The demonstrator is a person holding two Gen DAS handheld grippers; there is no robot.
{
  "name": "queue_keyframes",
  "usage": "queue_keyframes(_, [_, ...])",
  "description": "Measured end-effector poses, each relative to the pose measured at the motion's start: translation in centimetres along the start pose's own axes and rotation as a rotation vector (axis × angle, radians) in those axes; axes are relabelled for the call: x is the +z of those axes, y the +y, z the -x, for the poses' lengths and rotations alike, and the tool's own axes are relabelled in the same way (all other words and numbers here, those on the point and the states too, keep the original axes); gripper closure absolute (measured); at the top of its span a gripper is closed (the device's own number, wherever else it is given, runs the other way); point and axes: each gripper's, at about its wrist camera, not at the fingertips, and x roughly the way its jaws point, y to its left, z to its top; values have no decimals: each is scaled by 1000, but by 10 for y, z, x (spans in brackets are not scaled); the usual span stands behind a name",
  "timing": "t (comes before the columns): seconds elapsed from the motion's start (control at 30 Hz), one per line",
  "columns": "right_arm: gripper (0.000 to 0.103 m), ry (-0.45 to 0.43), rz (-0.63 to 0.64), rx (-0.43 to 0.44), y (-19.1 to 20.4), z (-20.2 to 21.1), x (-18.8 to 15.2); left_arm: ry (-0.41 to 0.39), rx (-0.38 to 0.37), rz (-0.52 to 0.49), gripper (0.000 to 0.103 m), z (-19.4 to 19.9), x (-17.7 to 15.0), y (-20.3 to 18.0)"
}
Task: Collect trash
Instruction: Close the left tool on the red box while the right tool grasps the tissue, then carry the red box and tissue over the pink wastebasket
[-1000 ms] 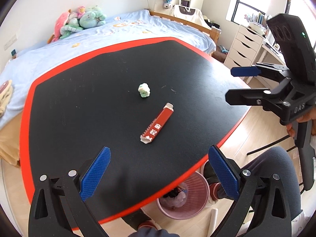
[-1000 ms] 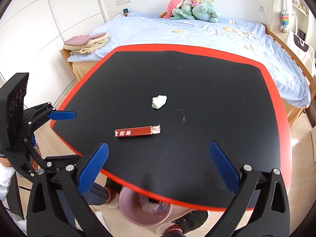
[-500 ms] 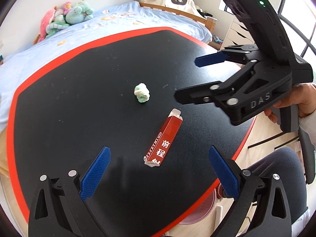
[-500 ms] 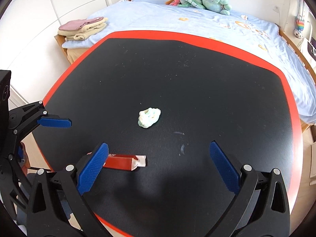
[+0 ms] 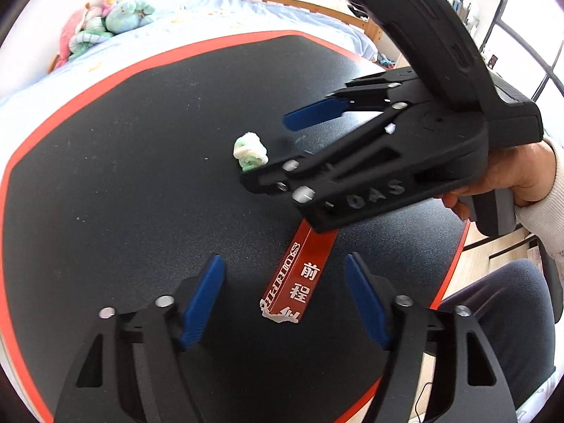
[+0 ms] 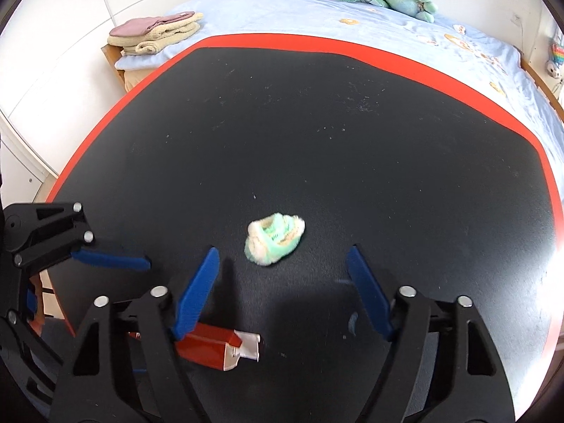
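Left gripper fingers just narrowed, apart, straddling red box on counter. Right gripper likewise narrowed, unclamped, facing wad.

Left wrist view: mounted behind the left gripper, angled steeply down, close over the near part of the black table. Right wrist view: behind the right gripper, likewise tilted down and close, facing the bed. Shared: red carton, crumpled green-white wad, tabletop; each apparently catches the other gripper.
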Motion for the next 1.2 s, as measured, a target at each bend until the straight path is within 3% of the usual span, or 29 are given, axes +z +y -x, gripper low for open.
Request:
queue_keyframes(0.17, [52, -6, 12, -21, 3, -6, 4, 10, 24, -6, 68, -1, -2, -1])
queue_keyframes(0.3, [81, -8, 22, -40, 3, -5, 4, 15, 30, 7, 83, 1, -1, 2])
queue_keyframes(0.37, [81, -9, 20, -40, 1, -3, 2, 19, 39, 16, 89, 2, -1, 3])
queue_keyframes(0.67, [82, -37, -2, -51, -1, 17, -10, 20, 47, 43, 89, 9, 2, 5])
queue_keyframes(1.2, [82, -122, -50, -43, 27, 108, -73, -44, 52, 51, 89, 59, -11, -19])
